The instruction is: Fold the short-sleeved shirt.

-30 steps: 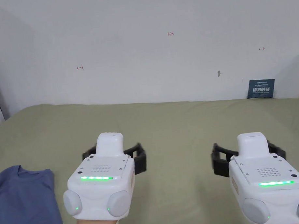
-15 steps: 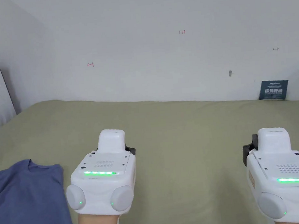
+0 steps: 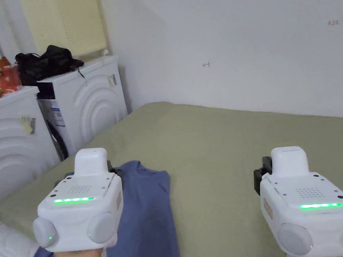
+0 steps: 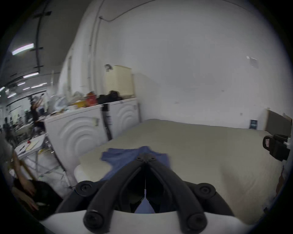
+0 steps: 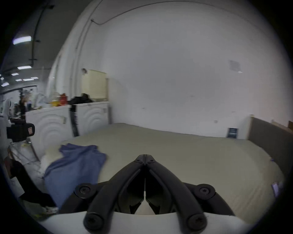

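Beyond the left edge of the bed (image 3: pixel 224 137) stand two white washing machines (image 3: pixel 86 100), with a black bundle (image 3: pixel 46 61) and a cream perforated box (image 3: pixel 64 22) on top of the farther one. The bed is covered in an olive-green sheet and carries the blue short-sleeved shirt (image 3: pixel 148 215), which lies along the left edge near the near-left corner, its lower part running past the near edge. In the right gripper view the shirt (image 5: pixel 74 164) looks loosely bunched and partly doubled over, though motion blur makes the folds hard to read.

The left tool (image 4: pixel 145 158) is held over the shirt close to the left edge of the bed; in the left gripper view its jaws meet at the tips with nothing between them, and blue cloth shows behind and under them without being pinched. In the head view its white housing (image 3: pixel 80 206) hides the jaws.

Toward the middle of the bed, well apart from the shirt, the right tool (image 5: pixel 145 158) hangs above bare sheet. Its jaws are also closed tip to tip on nothing. From the head view its white body (image 3: pixel 308 205) sits near the near edge, right of centre.

A plain white wall (image 3: pixel 253 45) runs along the far edge of the bed.
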A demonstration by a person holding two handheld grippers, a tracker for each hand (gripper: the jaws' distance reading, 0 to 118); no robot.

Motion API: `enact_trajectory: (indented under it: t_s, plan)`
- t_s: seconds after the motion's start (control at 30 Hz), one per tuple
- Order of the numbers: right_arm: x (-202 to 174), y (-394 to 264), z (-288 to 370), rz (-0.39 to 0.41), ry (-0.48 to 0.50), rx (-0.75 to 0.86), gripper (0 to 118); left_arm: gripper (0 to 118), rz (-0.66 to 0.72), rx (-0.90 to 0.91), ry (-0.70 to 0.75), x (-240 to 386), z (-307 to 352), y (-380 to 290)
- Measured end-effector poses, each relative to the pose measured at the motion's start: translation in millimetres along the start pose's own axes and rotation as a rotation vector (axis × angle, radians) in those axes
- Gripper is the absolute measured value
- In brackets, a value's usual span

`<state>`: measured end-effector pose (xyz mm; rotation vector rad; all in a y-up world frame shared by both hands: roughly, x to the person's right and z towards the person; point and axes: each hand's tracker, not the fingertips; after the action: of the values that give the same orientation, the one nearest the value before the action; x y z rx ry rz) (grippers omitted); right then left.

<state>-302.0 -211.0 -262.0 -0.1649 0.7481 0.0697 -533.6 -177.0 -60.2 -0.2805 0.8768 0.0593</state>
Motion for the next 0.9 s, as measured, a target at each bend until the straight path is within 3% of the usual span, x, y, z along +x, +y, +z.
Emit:
enact_trajectory:
  t_s: [0.23, 0.67, 0.9]
  plan:
    - [-79, 2, -20, 0.055, 0.168, 0.01, 1, 0, 0.048, -0.024, 0.168, -99, 24, -17]
    - [-102, -2, -35, 0.063, 0.198, -0.014, 1, 0, 0.051, -0.058, 0.14, -111, 1, -28]
    - [-102, -20, -58, 0.066, 0.175, -0.068, 1, 0, 0.054, -0.219, -0.007, -82, -94, -49]
